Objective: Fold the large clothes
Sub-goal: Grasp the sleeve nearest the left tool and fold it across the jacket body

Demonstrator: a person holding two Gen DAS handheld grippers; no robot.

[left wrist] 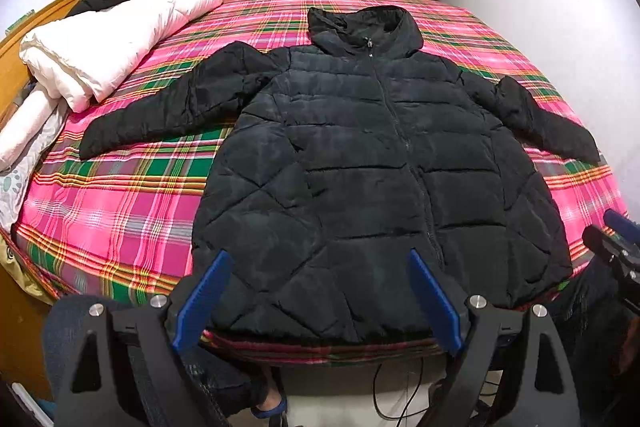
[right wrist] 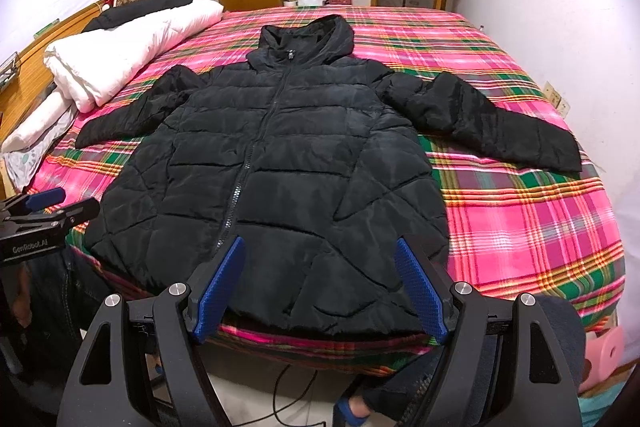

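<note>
A black quilted hooded jacket (left wrist: 360, 163) (right wrist: 280, 167) lies flat and zipped on the plaid bed, hood at the far end, both sleeves spread out to the sides, hem at the near edge. My left gripper (left wrist: 318, 267) hovers open just above the hem on the jacket's left half, blue pads (left wrist: 202, 301) wide apart with nothing between them. Over the hem's right half my right gripper (right wrist: 320, 255) also stands open and holds nothing. Each gripper shows at the edge of the other's view: the right gripper (left wrist: 618, 239), the left gripper (right wrist: 52, 207).
The bed (right wrist: 520, 207) has a pink, green and yellow plaid sheet. A rolled white duvet (left wrist: 108, 43) and a black garment lie along its left side by the wooden headboard. Boxes and a wardrobe stand beyond the far end. The person's legs and cables are on the floor below.
</note>
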